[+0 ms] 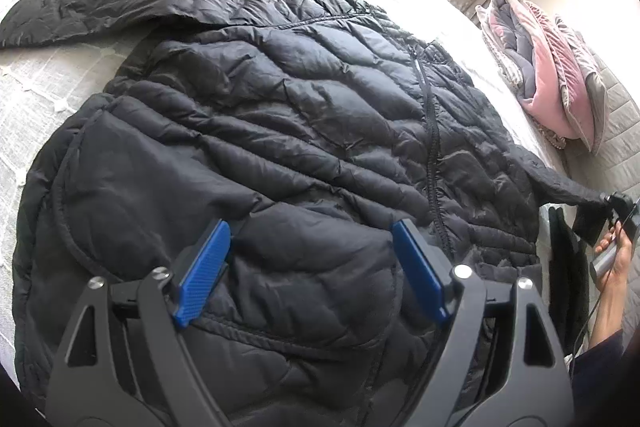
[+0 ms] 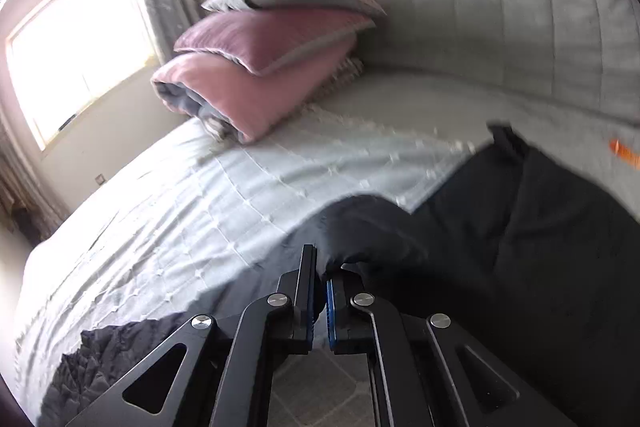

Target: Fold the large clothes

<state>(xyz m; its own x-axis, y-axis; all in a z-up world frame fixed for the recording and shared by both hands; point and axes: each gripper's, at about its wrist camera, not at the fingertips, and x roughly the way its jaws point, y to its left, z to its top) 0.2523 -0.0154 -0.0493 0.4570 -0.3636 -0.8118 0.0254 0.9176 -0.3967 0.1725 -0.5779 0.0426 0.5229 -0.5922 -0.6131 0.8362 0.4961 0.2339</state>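
Note:
A black quilted puffer jacket (image 1: 304,131) lies spread front-up on the bed, zipper running down its right side, one sleeve stretched to the far left. My left gripper (image 1: 312,239) is open and hovers just above the jacket's lower part, with nothing between its blue pads (image 1: 204,267). My right gripper (image 1: 616,205) shows at the right edge, pinching the end of the jacket's other sleeve and pulling it taut. In the right wrist view that gripper (image 2: 320,267) is shut on the black sleeve fabric (image 2: 372,231).
The bed has a white quilted cover (image 2: 192,203) and a grey padded headboard (image 2: 480,7). A folded pink and grey duvet (image 1: 544,75) lies near the headboard. A bright window (image 2: 76,39) with curtains stands beyond. Tiled floor (image 2: 320,387) shows below the right gripper.

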